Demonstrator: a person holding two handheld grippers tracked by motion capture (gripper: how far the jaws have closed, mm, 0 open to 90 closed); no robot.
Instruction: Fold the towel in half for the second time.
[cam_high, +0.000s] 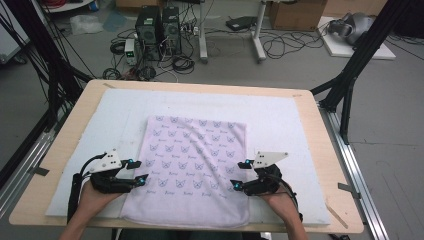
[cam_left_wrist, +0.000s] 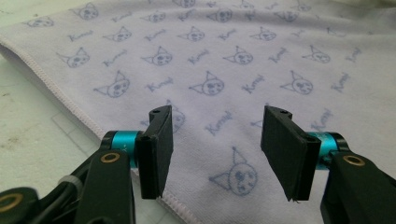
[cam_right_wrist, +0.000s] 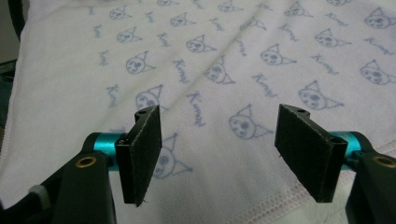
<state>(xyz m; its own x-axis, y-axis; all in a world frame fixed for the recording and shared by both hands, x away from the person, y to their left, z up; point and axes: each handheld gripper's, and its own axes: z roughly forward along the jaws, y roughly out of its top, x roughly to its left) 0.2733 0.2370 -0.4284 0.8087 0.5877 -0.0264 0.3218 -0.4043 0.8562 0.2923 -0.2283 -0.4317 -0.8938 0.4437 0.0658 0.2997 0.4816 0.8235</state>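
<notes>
Left gripper (cam_high: 138, 171) and right gripper (cam_high: 239, 175) both parted, gripping nothing. Between them, flat on white mat (cam_high: 280, 120): lilac cat-print towel (cam_high: 192, 170), edges under the jaws, long axis running away toward far table (cam_high: 200, 86) edge.

cloth (cam_left_wrist: 243, 60) cut off by frame edges

Pale lilac towel (cam_high: 192, 170), printed all over with small blue cat faces and blue script words, hemmed in lilac stitching. Beneath it a white mat (cam_high: 280, 117) on a light wood table (cam_high: 65, 135). Black left gripper (cam_high: 136, 171) and black right gripper (cam_high: 238, 175), each with teal collars behind matte black pads and a pale grey plate on top.
</notes>
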